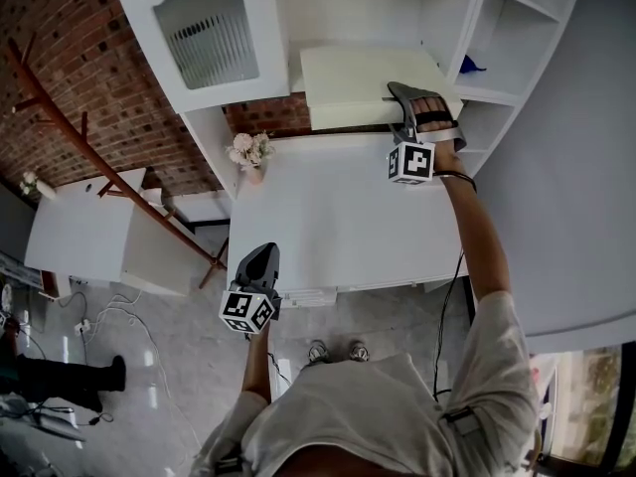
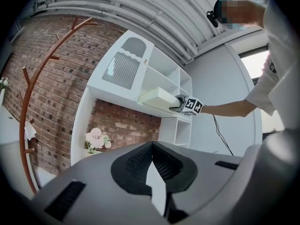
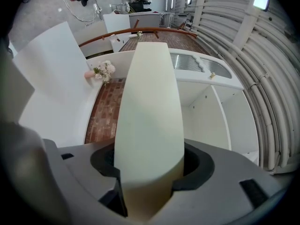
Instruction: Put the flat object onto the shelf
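The flat object is a cream box, held level over the back of the white table, in front of the white shelf unit. My right gripper is shut on the box's near right edge. In the right gripper view the box fills the space between the jaws of the right gripper and points toward the shelf compartments. My left gripper hangs by the table's front left corner, shut and holding nothing. From the left gripper I see the box and the right gripper at the shelf.
A vase of pale flowers stands at the table's back left. A cabinet door with ribbed glass is above it. A small blue thing sits in a right-hand compartment. A red-brown coat rack and a low white cabinet stand left.
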